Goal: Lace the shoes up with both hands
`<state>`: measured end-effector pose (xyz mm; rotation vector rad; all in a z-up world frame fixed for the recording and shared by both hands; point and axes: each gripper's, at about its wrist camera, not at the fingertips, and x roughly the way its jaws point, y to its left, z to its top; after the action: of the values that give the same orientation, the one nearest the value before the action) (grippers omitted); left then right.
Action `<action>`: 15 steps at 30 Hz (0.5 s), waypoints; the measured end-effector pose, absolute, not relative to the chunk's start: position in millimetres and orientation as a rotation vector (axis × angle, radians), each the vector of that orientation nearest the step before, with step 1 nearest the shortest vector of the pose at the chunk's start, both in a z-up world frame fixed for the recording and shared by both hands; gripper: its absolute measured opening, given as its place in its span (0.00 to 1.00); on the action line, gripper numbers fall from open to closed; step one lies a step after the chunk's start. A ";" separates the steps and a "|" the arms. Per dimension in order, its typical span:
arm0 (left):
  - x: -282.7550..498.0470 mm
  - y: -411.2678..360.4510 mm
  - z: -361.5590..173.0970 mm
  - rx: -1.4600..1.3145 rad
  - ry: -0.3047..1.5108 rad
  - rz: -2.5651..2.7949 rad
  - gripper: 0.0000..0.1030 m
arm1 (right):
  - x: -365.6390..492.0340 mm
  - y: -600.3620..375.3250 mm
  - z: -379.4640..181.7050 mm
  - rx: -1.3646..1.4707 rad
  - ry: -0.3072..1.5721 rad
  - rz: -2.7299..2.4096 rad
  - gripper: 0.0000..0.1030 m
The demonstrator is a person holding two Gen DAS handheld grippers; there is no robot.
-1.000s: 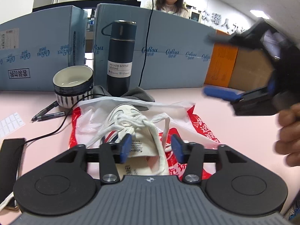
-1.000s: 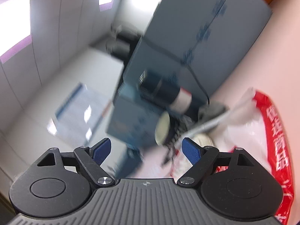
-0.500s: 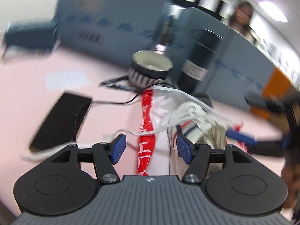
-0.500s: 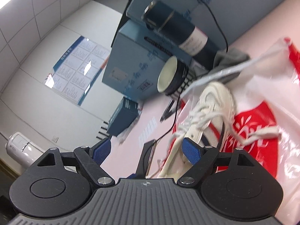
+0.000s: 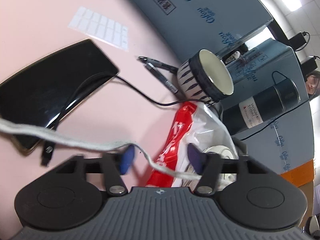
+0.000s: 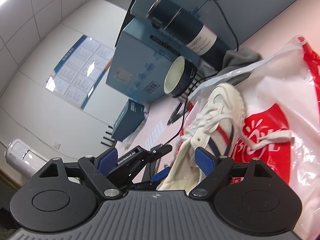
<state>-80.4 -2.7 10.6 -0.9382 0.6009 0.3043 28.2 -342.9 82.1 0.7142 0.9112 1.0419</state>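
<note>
From my left wrist camera, the left gripper has its jaws closing with the white lace strung across the gap between them; the blue pads do not press on it that I can see, and the lace runs from the far left edge, passes by the left pad and dips toward the right finger; beyond that gap lies the red-and-white plastic bag, with only the toe of the shoe peeking out behind the right finger; farther off on the pink table sit a black phone, a striped bowl and a dark flask; from my right wrist camera, the right gripper stands wide apart and clamps nothing; the cream shoe lies on the bag just ahead, its heel end reaching in beside my right pad, a loose lace end trailing across the bag; the other gripper's black fingers show between my jaws.
</note>
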 end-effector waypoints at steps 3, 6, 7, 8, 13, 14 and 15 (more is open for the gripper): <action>-74.7 -2.1 15.4 -0.900 0.564 0.293 0.09 | 30.9 -350.1 82.9 0.729 0.893 1.027 0.81; -61.5 -5.2 37.1 -0.822 0.515 0.217 0.06 | 32.7 -355.4 84.3 0.738 0.879 1.013 0.81; -55.2 -8.8 48.5 -0.783 0.493 0.169 0.06 | 32.9 -356.8 84.5 0.741 0.874 1.009 0.81; -48.9 -15.4 64.0 -0.733 0.457 0.089 0.06 | 33.0 -358.2 84.9 0.745 0.868 1.006 0.81; -31.3 -49.0 133.0 -0.495 0.333 -0.374 0.08 | 33.5 -361.9 84.0 0.774 0.858 0.984 0.81; -28.7 -52.2 136.6 -0.462 0.347 -0.411 0.08 | 33.3 -362.8 83.5 0.780 0.855 0.979 0.81; -25.7 -53.2 134.9 -0.436 0.371 -0.439 0.08 | 33.0 -363.9 82.9 0.788 0.852 0.973 0.81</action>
<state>-25.7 -53.2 134.9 -0.4358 0.3710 -0.4389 33.0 -363.9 82.9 0.7880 0.8520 0.9734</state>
